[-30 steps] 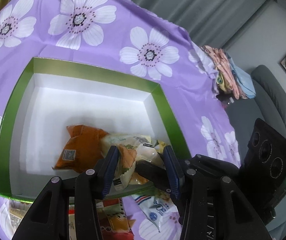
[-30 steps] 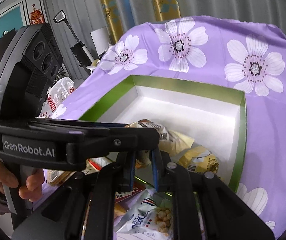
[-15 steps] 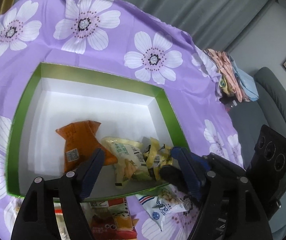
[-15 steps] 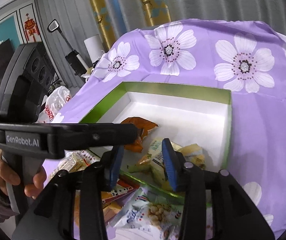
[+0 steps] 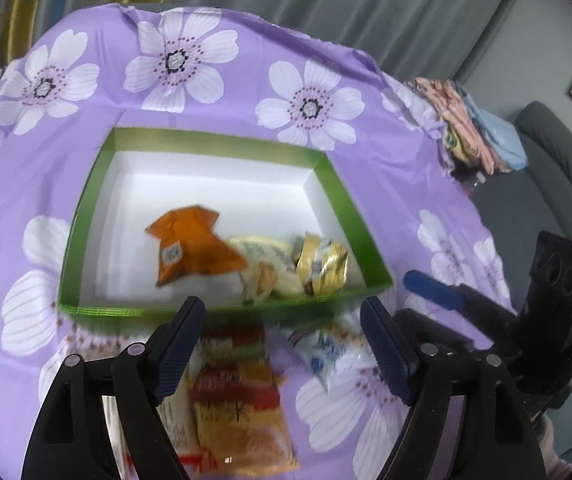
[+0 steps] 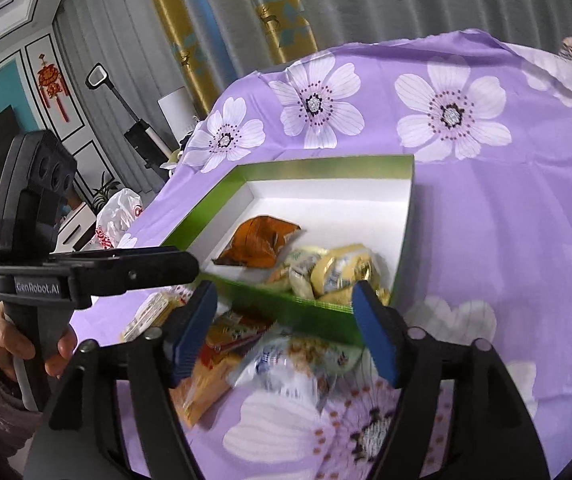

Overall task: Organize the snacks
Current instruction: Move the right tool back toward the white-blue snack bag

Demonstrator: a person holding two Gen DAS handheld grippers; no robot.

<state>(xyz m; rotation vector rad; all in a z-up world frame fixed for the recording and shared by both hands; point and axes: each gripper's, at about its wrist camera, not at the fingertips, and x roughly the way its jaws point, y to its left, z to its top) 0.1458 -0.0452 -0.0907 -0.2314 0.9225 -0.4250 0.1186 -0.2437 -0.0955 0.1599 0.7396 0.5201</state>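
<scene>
Three packets [image 5: 242, 256] lie in the box [image 5: 222, 312] on the worktop [image 5: 406, 184]; more packets [image 5: 238, 392] lie before it.

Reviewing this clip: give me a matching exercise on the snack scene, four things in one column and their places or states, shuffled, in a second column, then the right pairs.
Things:
1. orange packet
2. white and blue packet
3. green box
4. left gripper

Places or states:
A. on the purple flowered cloth, walls upright, top open
B. jaws open, nothing between them
C. lying inside the box on its white floor
D. on the cloth outside the box, in front of its near wall

Pairs: 1-C, 2-D, 3-A, 4-B
</scene>
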